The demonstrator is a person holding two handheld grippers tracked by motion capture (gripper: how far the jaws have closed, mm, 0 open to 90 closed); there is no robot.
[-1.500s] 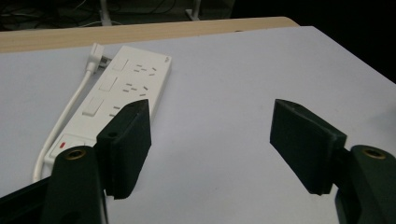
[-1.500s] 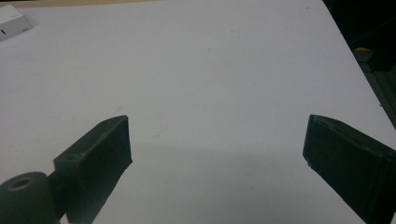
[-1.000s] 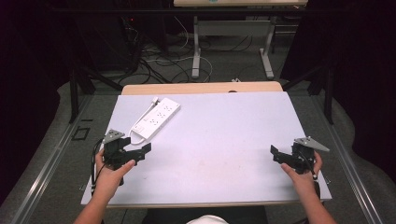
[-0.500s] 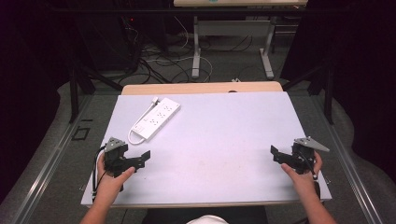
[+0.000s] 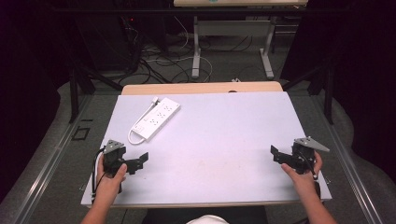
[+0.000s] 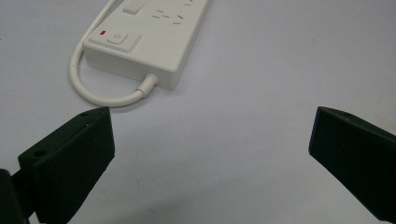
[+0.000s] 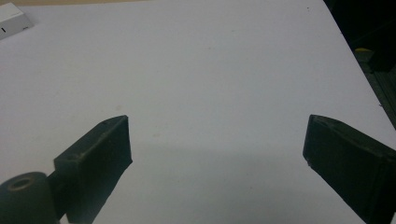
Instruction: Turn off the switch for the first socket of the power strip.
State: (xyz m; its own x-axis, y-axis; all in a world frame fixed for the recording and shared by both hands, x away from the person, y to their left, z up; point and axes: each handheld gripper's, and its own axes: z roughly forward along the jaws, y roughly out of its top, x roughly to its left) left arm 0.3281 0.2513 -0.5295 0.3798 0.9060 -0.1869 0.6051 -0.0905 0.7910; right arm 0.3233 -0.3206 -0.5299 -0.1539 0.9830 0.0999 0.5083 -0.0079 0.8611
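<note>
The white power strip (image 6: 149,37) lies flat on the table (image 5: 224,140), just ahead of the left gripper (image 6: 210,154), whose jaws have just been opened wide and hold nothing. Its cable loop (image 6: 91,88) is best cleared and the body straddled squarely. The right gripper (image 7: 219,158) is held wide open and empty, well apart.

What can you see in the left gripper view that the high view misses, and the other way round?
The left gripper view brings out the power strip's switch with a small red mark beside it, and the spot where its white cord enters the casing. The high view takes in the whole table, both hands, the right gripper with open jaws, and the floor with cables beyond. Both show the strip lying on the table and the left gripper with its jaws wide open, holding nothing.
</note>
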